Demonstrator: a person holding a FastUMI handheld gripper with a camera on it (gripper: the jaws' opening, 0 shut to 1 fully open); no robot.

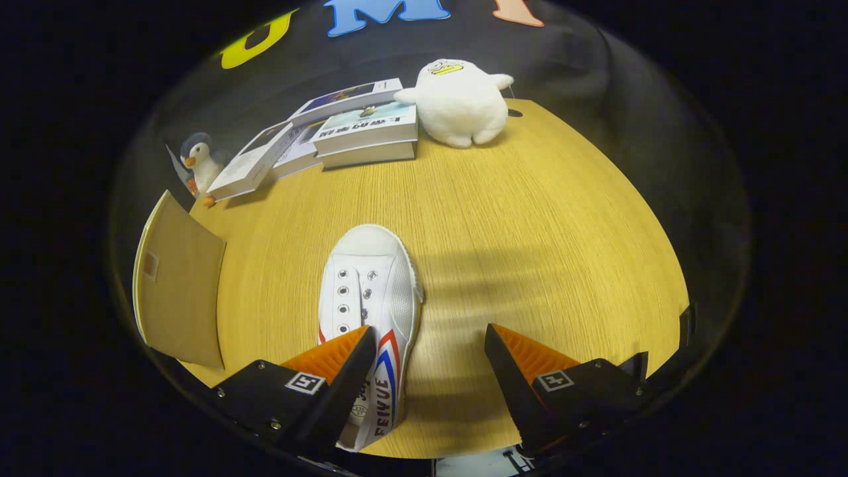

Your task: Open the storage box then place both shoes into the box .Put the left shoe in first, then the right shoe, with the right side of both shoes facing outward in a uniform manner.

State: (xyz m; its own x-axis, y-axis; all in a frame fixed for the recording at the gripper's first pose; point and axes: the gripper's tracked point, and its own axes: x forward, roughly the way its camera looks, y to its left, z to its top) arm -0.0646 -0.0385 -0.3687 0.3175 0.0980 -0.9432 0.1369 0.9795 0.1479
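A white canvas shoe (368, 291) with red and blue side stripes lies on the wooden table (530, 232), toe pointing away from me. Its heel end passes under the left finger (331, 361), and its right side faces the gap between the fingers. My gripper (429, 344) hovers over the table, open wide, with bare table between the fingers and the right finger (523, 361) well clear of the shoe. A brown cardboard panel (182, 285), apparently a flap or lid of the storage box, stands to the left of the shoe.
Several stacked books (351, 129) lie at the far side of the table. A white plush duck (460, 99) sits right of the books, and a small penguin toy (199, 162) stands at their left. Open table spreads to the shoe's right.
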